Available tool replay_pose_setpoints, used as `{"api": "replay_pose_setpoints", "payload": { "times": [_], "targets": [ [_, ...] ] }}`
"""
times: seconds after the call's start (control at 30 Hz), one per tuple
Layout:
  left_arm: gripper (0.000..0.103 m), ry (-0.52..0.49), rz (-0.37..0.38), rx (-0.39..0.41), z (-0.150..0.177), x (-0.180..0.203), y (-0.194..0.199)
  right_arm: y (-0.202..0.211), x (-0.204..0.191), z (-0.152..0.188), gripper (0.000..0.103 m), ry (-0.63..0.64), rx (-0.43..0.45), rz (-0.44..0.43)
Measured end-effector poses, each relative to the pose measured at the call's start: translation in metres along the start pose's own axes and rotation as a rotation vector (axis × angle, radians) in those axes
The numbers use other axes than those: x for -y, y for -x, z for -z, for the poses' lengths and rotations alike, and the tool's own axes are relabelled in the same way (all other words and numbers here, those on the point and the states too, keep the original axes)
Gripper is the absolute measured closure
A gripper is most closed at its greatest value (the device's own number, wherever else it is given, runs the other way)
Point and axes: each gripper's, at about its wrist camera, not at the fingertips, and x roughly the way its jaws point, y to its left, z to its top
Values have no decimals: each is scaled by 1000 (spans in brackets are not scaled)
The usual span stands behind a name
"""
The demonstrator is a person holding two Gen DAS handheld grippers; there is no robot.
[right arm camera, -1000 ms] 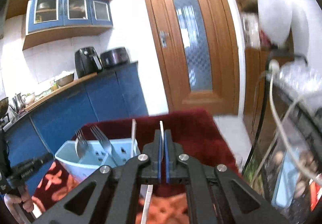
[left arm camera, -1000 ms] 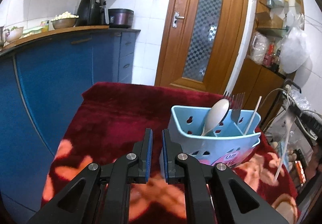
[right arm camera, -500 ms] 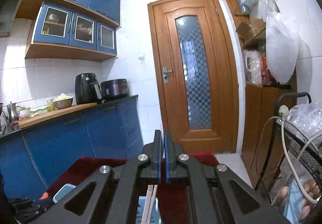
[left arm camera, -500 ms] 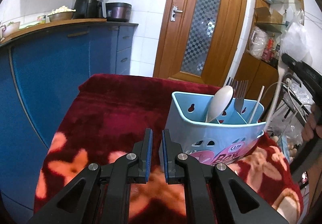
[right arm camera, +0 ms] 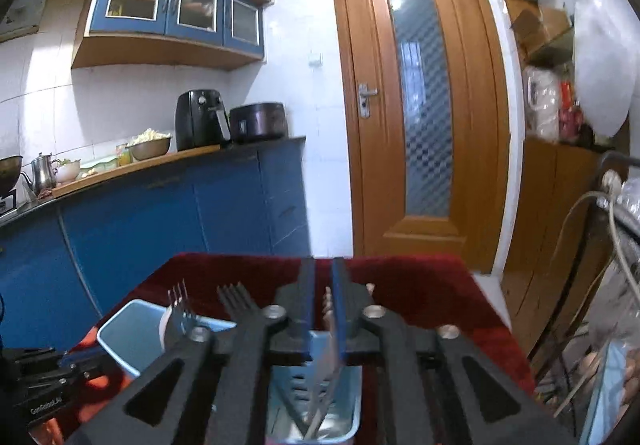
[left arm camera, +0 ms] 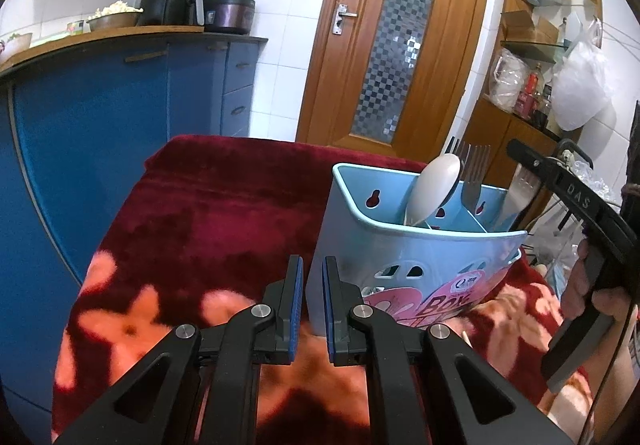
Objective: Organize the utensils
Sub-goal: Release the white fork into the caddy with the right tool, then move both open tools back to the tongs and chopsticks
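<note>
- The table (left arm camera: pixel 224 213), draped in a dark red flowered blanket, is carrying the blue utensil holder (left arm camera: pixel 404 261), which is standing upright toward its right side
- The blue utensil holder is already keeping a white spoon (left arm camera: pixel 434 189) and forks (left arm camera: pixel 474 177) in its compartments, handles down
- The right hand-held gripper (right arm camera: pixel 322 309) is hanging directly above the blue utensil holder, its jaws opening, with a slim pale utensil (right arm camera: pixel 326 361) running down between them into the compartment below; whether the pads are touching it I cannot tell
- The left hand-held gripper (left arm camera: pixel 308 309) is sitting just in front of the blue utensil holder, jaws nearly closed with a thin gap and gripping nothing
- The step in hand looks like dropping that utensil into its slot
- Next, the right jaws likely need to part fully, then lift straight up clear of the fork tines so nothing catches or tips the blue utensil holder
</note>
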Motion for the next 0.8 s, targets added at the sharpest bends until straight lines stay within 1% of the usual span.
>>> {"api": "replay_pose_setpoints", "payload": {
  "times": [0.03,0.07,0.3,0.47,0.53,0.67,0.8],
  "targets": [
    [94,-2,-1,1,0,1,1,0,1,2,76,-17,-13,-21],
    [94,-3,-1,1,0,0,2,1,2,3,75,-38,-21,-36],
    [94,-16,6,2,0,4,16,27,13,4,73,-152,-17,-94],
    [94,-28,11,-6,3,9,28,52,18,5,73,-209,-40,-112],
    [94,-37,12,-11,5,10,34,61,19,7,73,-218,-53,-114],
    [94,-32,38,-31,10,9,43,79,19,14,73,-225,-86,-107],
    [94,-55,22,-36,17,10,53,94,18,24,73,-226,-129,-94]
  ]
}}
